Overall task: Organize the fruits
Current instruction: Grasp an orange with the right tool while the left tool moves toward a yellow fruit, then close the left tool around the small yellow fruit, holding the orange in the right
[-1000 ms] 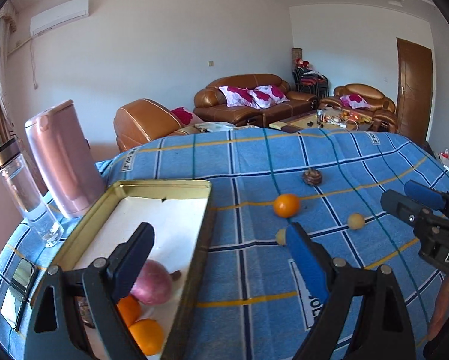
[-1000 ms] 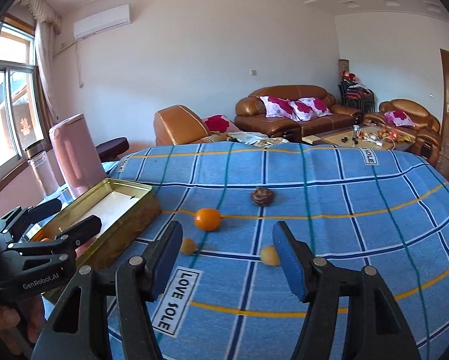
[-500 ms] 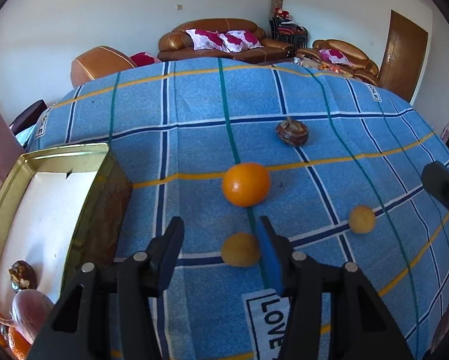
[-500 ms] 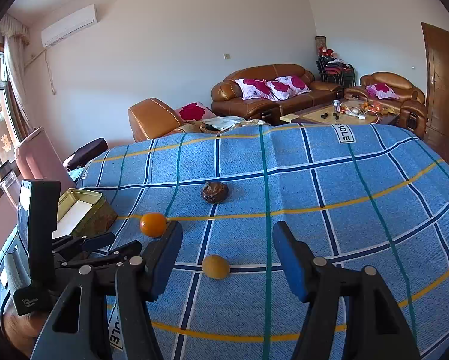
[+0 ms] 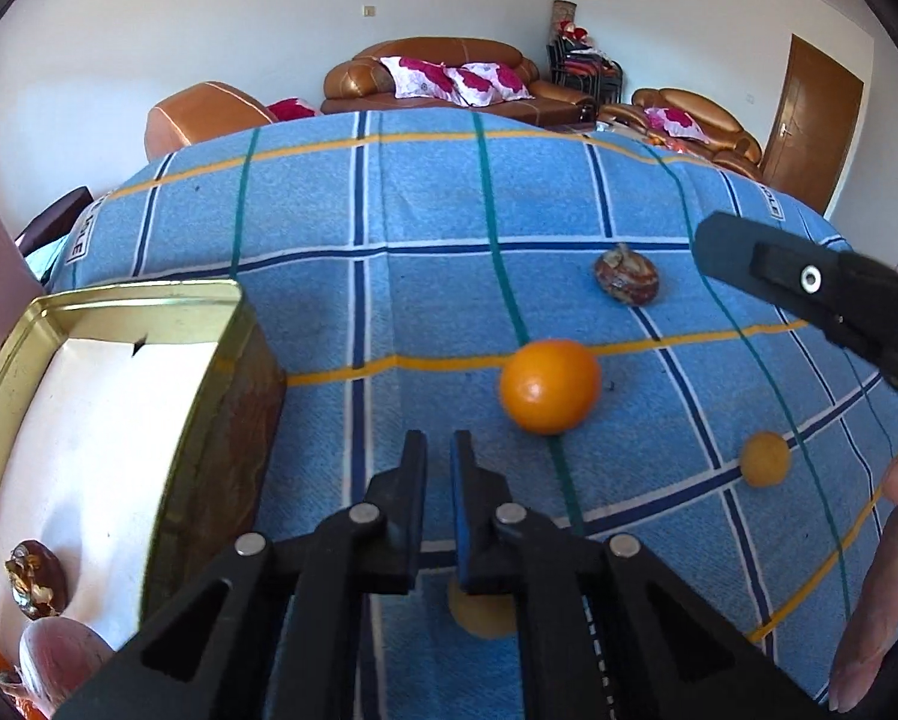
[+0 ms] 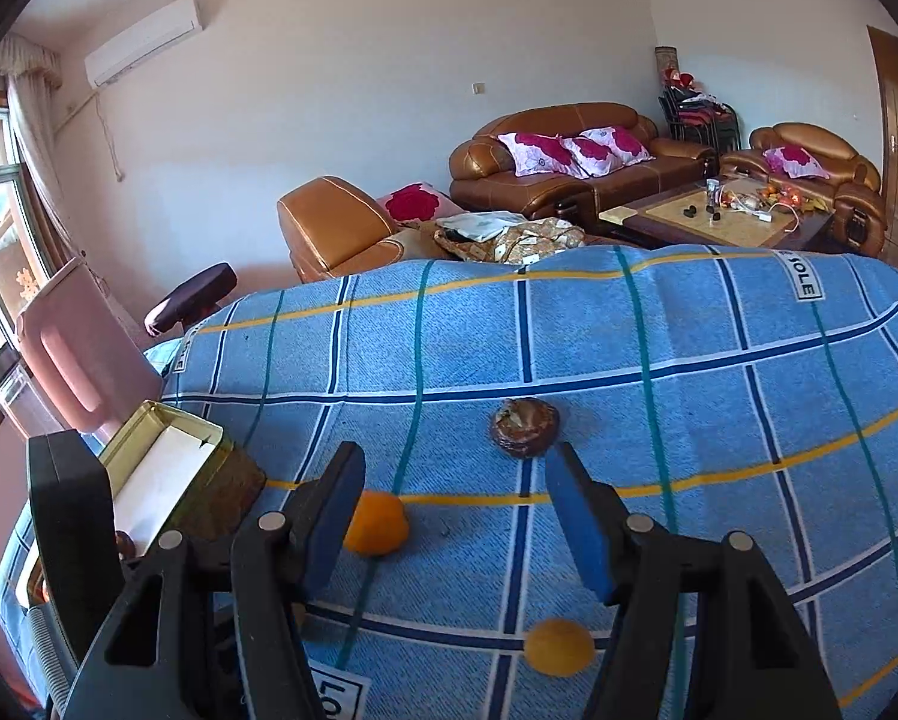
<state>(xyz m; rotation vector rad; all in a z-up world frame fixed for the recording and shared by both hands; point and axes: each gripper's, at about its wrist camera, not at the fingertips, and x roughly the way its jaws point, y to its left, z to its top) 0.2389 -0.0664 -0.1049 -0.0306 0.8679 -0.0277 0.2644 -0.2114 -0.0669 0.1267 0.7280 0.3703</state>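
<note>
On the blue checked cloth lie an orange [image 5: 549, 385], a brown wrinkled fruit [image 5: 627, 281] and a small yellow fruit [image 5: 764, 458]. My left gripper [image 5: 438, 450] is nearly shut with only a narrow gap, empty at the tips; another small yellow fruit [image 5: 478, 615] lies under its finger bases. My right gripper [image 6: 451, 498] is open above the cloth, with the orange [image 6: 375, 523] by its left finger, the brown fruit [image 6: 525, 426] ahead and a small yellow fruit [image 6: 558, 646] below. The gold tin [image 5: 125, 294] at the left holds several fruits in its near end.
A pink kettle [image 6: 80, 348] stands behind the tin [image 6: 167, 420] at the table's left edge. The right gripper's finger [image 5: 808, 294] reaches in from the right in the left wrist view. Sofas and a coffee table stand beyond the far edge.
My left gripper has gone from over the tin to the cloth and closed from wide open to nearly shut, passing over a small yellow fruit. My right gripper has moved forward toward the brown fruit, staying open.
</note>
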